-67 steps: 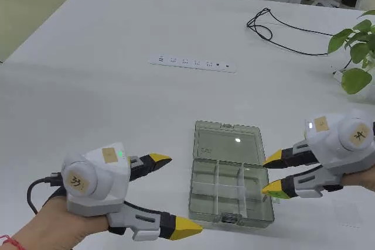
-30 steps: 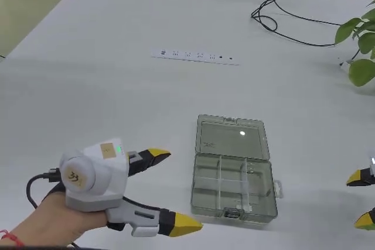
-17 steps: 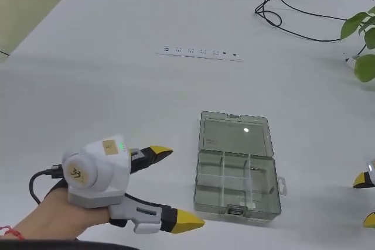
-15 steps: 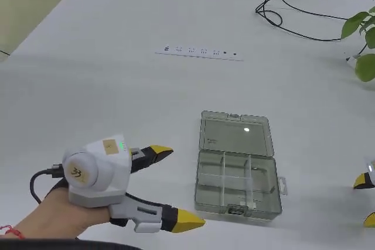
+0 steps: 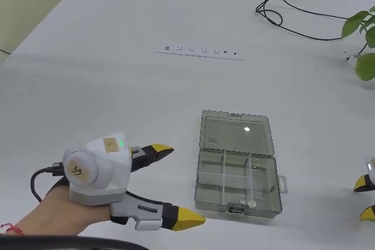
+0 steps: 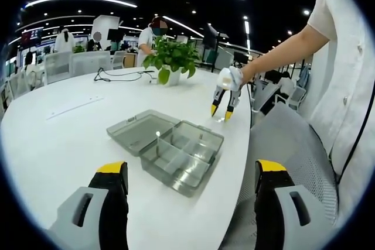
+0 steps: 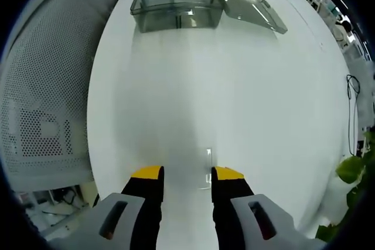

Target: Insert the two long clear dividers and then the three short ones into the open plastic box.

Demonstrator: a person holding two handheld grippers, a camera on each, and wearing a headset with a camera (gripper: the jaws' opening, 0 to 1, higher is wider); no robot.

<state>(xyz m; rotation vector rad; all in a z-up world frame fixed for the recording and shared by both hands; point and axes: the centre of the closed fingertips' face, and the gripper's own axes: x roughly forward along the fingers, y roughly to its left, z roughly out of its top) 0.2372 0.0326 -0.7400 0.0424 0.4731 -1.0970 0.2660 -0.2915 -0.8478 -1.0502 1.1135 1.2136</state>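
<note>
Box (image 5: 237,182): open on the desk (image 5: 117,86), lid (image 5: 236,133) flat, pointing away from us.
Left gripper (image 5: 186,185): we see jaws wide, empty.
Right gripper (image 7: 187,172): jaws narrowly apart.

We are looking at a white table (image 5: 105,86) that is carrying an open plastic box (image 5: 234,133) near our edge, a white power strip (image 5: 201,50) farther back, and a looping black cable (image 5: 287,13) near a potted plant (image 5: 364,39) at the far right.

White-bodied left gripper (image 5: 179,185), black yellow-tipped fingers (image 5: 186,219), black cable (image 5: 38,173)
</note>
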